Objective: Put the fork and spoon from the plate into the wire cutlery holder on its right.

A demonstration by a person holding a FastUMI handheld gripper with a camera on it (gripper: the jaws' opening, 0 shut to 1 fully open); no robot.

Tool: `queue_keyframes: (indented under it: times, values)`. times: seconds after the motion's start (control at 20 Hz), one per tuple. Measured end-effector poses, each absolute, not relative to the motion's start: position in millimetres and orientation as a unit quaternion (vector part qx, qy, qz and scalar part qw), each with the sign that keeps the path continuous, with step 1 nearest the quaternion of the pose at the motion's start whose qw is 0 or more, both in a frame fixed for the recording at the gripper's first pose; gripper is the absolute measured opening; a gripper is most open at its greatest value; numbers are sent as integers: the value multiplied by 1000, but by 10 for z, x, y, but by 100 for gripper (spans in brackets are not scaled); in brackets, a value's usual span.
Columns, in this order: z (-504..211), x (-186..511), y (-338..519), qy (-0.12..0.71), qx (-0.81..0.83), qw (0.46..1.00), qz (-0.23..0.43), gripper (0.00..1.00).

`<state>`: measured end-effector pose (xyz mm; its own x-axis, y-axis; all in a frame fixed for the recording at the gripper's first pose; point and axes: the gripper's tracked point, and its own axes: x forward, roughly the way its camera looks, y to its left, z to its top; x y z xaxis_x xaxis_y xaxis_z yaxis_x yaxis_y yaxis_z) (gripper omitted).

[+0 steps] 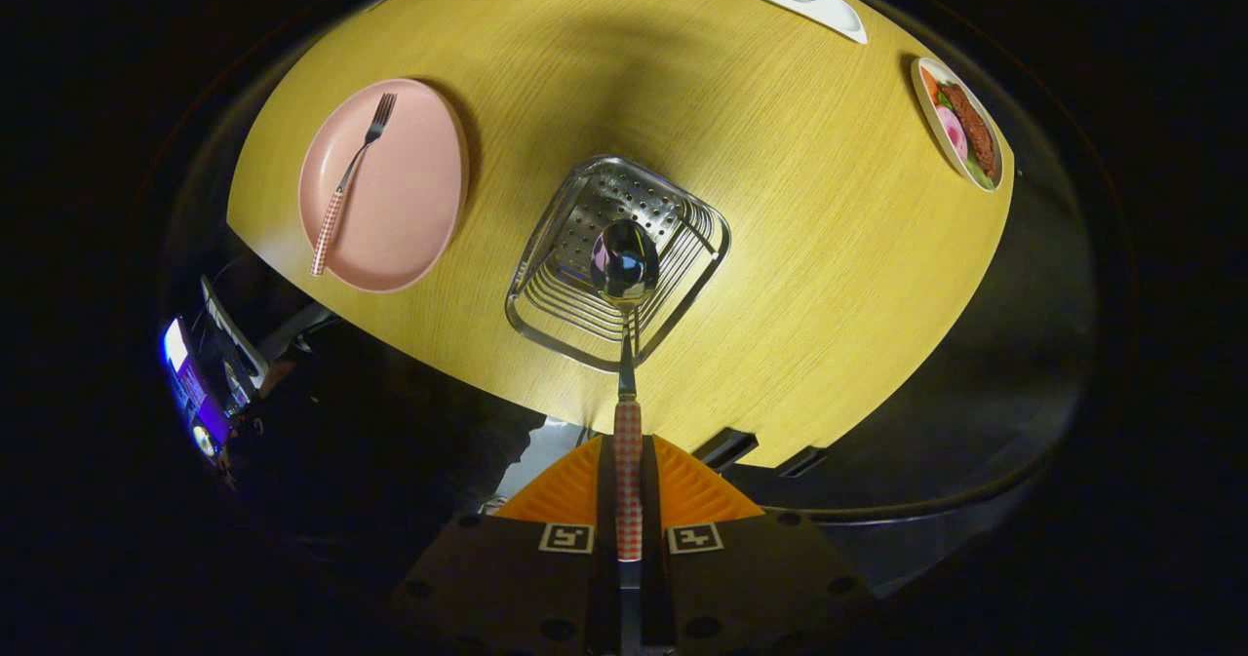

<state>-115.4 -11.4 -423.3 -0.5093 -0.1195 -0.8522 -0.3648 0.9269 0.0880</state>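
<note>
Spoon (625,264) seems to us light, stiff and slippery, so our gripper (628,471) clamps its checked handle above the holder (556,295).
</note>
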Motion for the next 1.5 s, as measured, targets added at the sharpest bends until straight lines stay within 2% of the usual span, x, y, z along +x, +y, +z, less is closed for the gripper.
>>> queue_keyframes:
  times: [0.35,0.6,0.85,1.15,1.5]
  values:
    - [-4447,-1005,-6,868,-132,464,121,14]
    - [-4480,-985,-7,863,-119,475,123,22]
    - [-4348,-895,44,837,-94,522,133,22]
    - [-3867,-856,275,772,-34,616,154,25]
    - [-3454,-1009,1175,695,68,689,191,25]
